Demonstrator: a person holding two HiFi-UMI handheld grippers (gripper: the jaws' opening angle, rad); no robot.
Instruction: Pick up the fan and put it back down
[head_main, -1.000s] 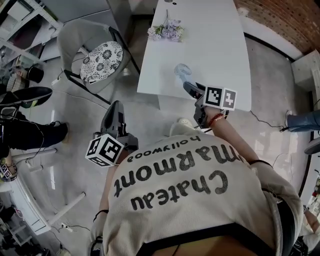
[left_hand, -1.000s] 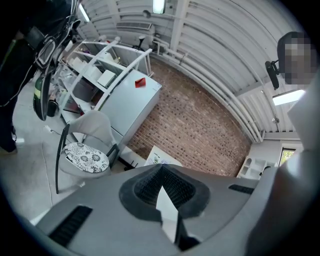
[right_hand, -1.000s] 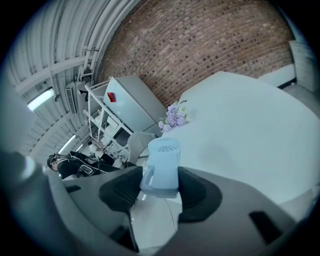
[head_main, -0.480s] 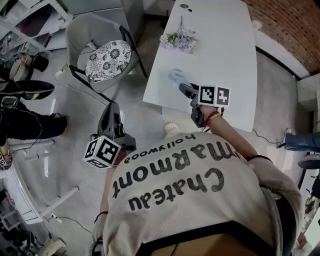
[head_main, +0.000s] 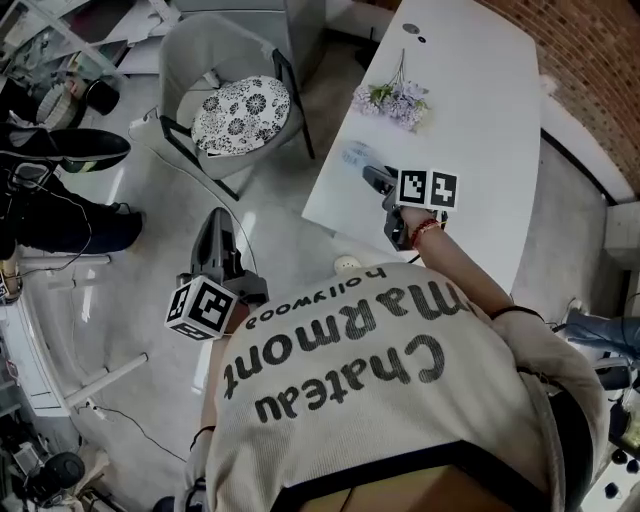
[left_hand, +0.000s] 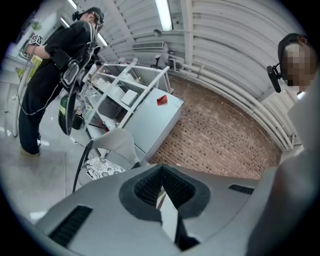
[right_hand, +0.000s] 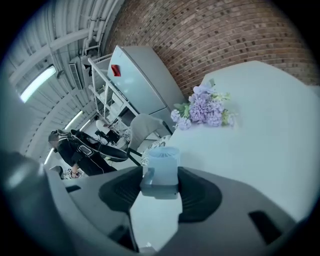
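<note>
Fan is pinched by the fingers of my right gripper and looks clear of the tabletop, so I judge only the set-down remains, while my left gripper hangs empty, fingers pressed together.

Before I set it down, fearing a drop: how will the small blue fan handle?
Probably stiff: clamped in the right gripper, the fan shows no flex. Likely light, being small plastic. Round head over a narrow body: it may tip on the table.

Open white tabletop ahead and right of the right tongs; lilac artificial flower bunch close ahead. Grey cushioned shell chair before the left tongs.
</note>
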